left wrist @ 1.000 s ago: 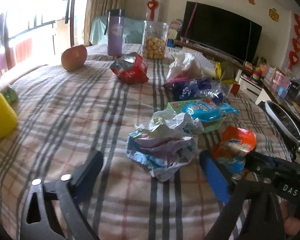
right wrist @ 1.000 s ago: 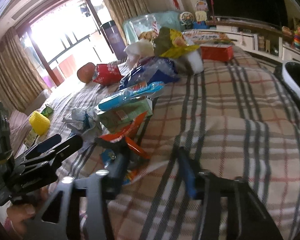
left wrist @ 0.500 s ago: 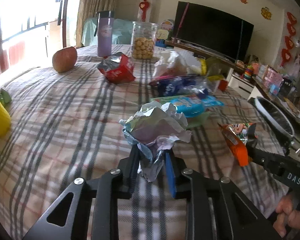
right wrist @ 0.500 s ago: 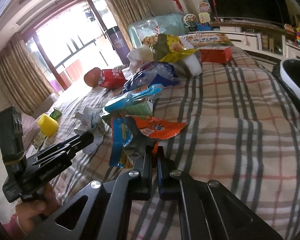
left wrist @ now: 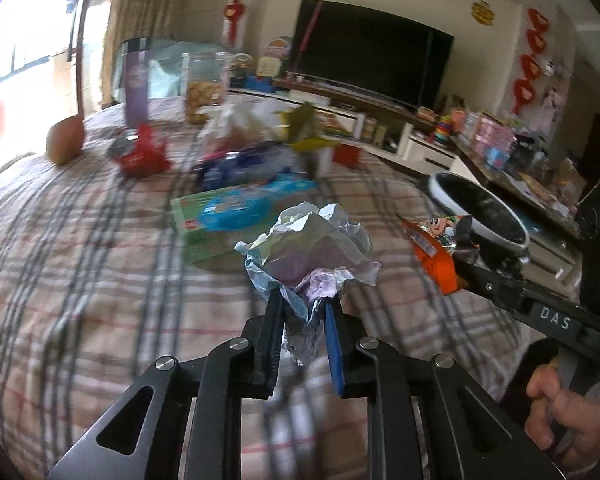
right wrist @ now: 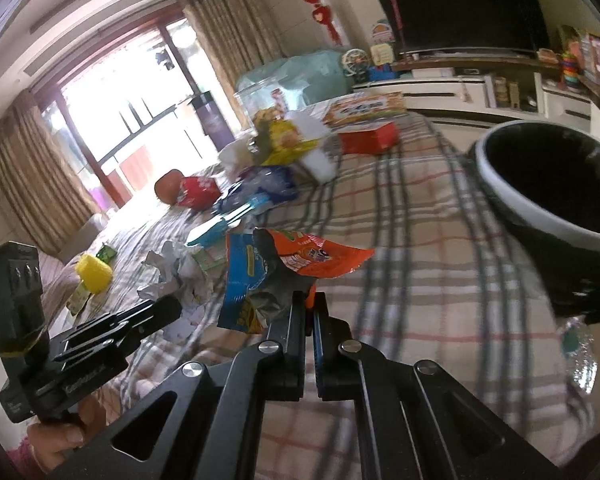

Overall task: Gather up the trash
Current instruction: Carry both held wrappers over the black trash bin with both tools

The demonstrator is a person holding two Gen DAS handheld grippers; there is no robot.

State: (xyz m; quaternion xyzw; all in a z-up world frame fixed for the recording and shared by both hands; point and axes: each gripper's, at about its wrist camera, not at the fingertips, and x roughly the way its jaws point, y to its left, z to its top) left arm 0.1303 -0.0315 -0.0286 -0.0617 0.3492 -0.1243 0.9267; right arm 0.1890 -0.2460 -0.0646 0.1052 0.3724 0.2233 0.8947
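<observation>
Left gripper [left wrist: 303,304], previously open, now clamps my crumpled wrapper [left wrist: 314,248]; right gripper [right wrist: 309,306] pinches the orange snack packet [right wrist: 300,258]. Both lifted, ready for the bin [right wrist: 500,196].

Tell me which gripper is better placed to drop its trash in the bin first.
Right. The right gripper, shut on the orange snack wrapper, is nearer the black bin. The left gripper, holding the crumpled paper, sits farther away.

A beige plaid tablecloth [left wrist: 80,280] carries an orange snack bag [right wrist: 316,256], a red packet [left wrist: 142,156] and a yellow cup [right wrist: 94,278].
</observation>
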